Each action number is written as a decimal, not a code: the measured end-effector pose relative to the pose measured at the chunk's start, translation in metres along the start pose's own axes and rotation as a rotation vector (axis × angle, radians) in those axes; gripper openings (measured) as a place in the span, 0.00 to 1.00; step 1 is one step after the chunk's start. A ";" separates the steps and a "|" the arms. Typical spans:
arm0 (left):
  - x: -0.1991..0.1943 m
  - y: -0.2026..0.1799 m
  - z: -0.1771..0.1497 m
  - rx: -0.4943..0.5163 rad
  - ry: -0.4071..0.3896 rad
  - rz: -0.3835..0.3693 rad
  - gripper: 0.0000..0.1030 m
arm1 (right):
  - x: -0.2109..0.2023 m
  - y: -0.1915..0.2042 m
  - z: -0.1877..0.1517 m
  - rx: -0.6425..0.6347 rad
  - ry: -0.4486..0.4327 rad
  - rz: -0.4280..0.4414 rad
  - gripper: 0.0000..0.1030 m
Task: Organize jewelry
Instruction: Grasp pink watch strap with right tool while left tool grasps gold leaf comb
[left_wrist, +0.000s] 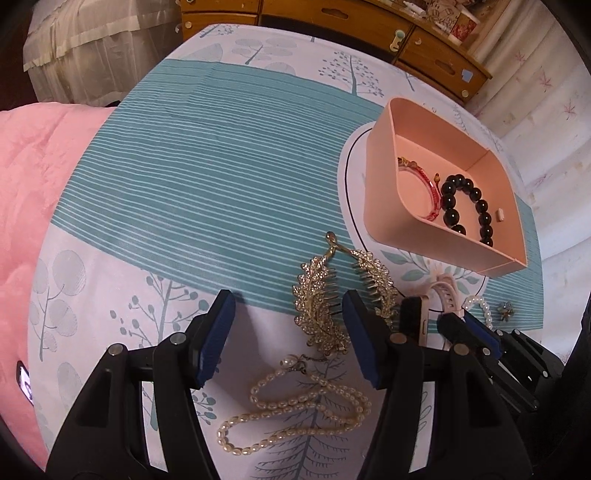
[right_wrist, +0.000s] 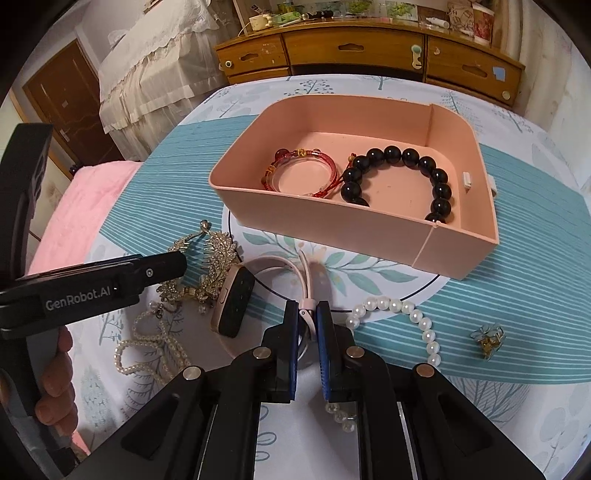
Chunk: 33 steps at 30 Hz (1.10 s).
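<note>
Pink watch strap (right_wrist: 307, 291) sits pinched in your right tongs (right_wrist: 307, 321), and the pink box (right_wrist: 458, 254) lies straight ahead, just beyond. Your left tongs (left_wrist: 290, 325) stand wide and empty over the gold hair comb (left_wrist: 317, 306), so the right hand is the nearer one to the box.

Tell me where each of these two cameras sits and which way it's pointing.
Left wrist: on the left gripper, looking steeply down at the gold comb and pearl necklace; its own open fingers show.
Right wrist: on the right gripper, looking down at the pink tray; its fingers pinch the watch strap; a hand shows.
Shared: tray, comb, necklace, watch, each other's gripper.
</note>
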<state>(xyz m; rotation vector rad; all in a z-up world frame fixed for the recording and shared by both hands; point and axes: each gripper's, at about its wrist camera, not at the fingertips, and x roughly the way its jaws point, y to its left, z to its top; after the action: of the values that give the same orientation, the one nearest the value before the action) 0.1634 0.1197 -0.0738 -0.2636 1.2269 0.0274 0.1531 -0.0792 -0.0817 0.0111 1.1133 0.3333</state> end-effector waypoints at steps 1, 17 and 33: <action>0.001 -0.001 0.001 0.001 0.010 -0.003 0.56 | -0.001 -0.002 0.000 0.009 0.004 0.013 0.09; 0.014 -0.012 0.031 0.009 0.158 0.026 0.56 | -0.015 -0.029 0.005 0.094 -0.001 0.105 0.09; 0.007 -0.020 0.025 0.065 0.157 0.076 0.21 | -0.021 -0.027 0.002 0.090 -0.008 0.110 0.09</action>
<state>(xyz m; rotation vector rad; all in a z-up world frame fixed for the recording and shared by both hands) 0.1926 0.1049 -0.0691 -0.1640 1.3915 0.0332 0.1537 -0.1106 -0.0667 0.1537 1.1212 0.3805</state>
